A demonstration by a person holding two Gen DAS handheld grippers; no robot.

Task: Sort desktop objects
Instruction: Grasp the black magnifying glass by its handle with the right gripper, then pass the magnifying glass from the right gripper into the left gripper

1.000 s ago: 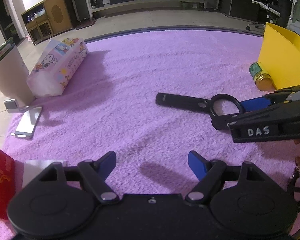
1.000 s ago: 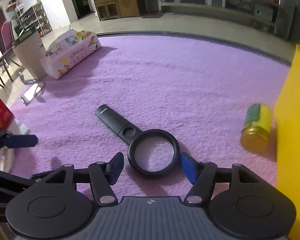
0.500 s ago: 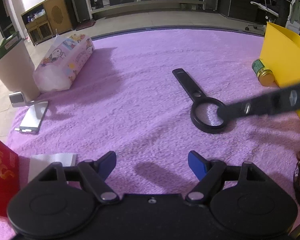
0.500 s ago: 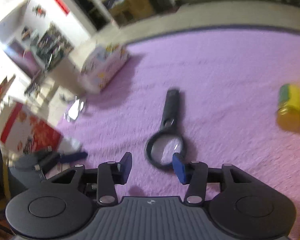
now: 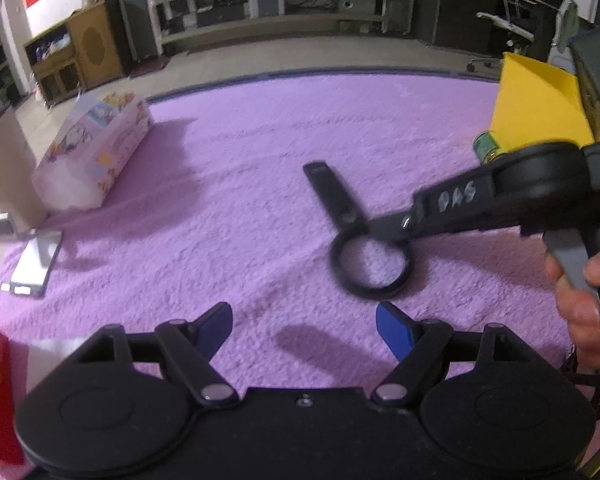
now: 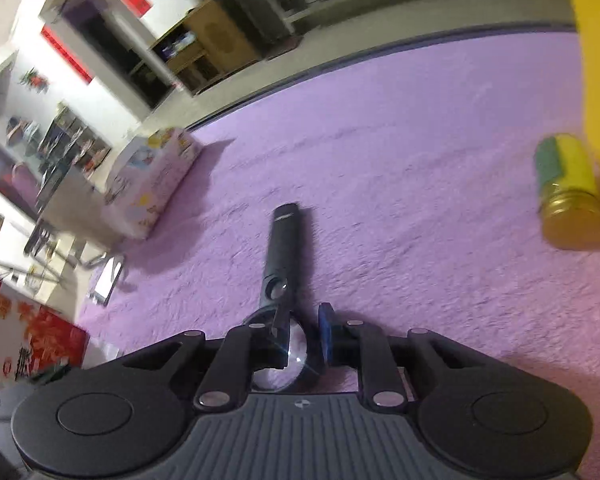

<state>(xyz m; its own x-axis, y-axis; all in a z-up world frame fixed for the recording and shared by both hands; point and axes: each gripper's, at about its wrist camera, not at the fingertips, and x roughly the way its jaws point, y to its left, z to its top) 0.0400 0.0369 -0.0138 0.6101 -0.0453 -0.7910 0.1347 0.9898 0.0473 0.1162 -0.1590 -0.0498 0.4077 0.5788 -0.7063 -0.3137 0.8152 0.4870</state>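
The left gripper (image 5: 304,322) stands spread and empty, low over the purple carpet (image 5: 228,200); in its view the magnifying glass (image 5: 370,266) lies ahead and to the right, its black handle running away toward the far side. The right gripper (image 5: 384,228) reaches in from the right and is clearly the nearer one; its tip sits on the ring where the handle joins. A tissue pack (image 5: 92,152) lies far left, and a yellow bin (image 5: 536,108) with a small jar (image 5: 486,148) beside it stands far right. In the right wrist view, the right gripper (image 6: 302,336) has just been closing and now pinches the rim of the magnifying glass (image 6: 282,248), whose long axis runs straight forward from the jaws. The jar (image 6: 568,192) lies well apart on the right, near the bin (image 6: 596,60). Shelves and a cabinet stand behind.
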